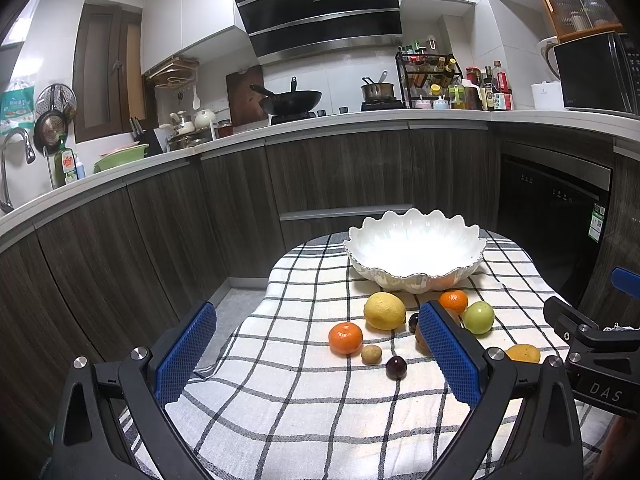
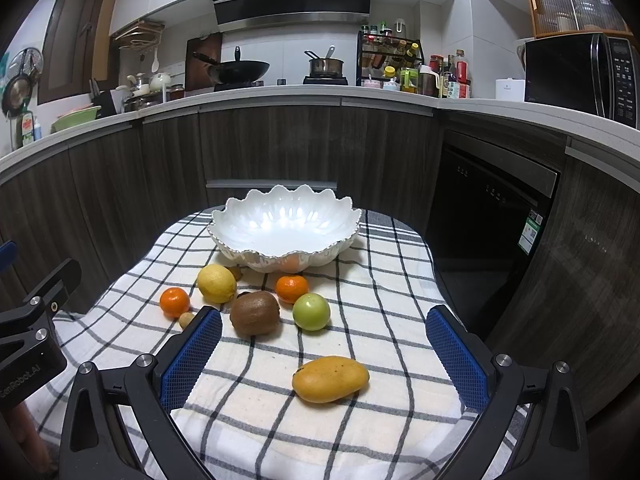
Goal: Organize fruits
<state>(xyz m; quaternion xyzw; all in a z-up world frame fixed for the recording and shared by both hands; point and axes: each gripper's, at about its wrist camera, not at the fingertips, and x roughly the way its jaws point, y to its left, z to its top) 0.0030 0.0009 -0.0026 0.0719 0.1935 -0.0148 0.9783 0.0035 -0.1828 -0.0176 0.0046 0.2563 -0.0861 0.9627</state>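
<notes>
An empty white scalloped bowl (image 1: 416,246) (image 2: 286,222) stands at the far end of a checked cloth. In front of it lie a lemon (image 1: 384,311) (image 2: 216,283), two mandarins (image 1: 345,338) (image 1: 453,301) (image 2: 174,301) (image 2: 292,289), a green apple (image 1: 478,317) (image 2: 311,311), a kiwi (image 2: 255,313), a mango (image 2: 330,379) (image 1: 523,353), a small tan fruit (image 1: 371,354) and a dark plum (image 1: 396,367). My left gripper (image 1: 316,348) is open above the cloth's near left, empty. My right gripper (image 2: 324,348) is open, with the mango between its fingers' lines, untouched.
The checked cloth (image 1: 304,400) (image 2: 380,280) covers a small table with drops on all sides. Dark kitchen cabinets (image 1: 340,168) and a black dishwasher (image 2: 488,216) stand behind. The right gripper's body (image 1: 596,352) sits close at my left view's right edge.
</notes>
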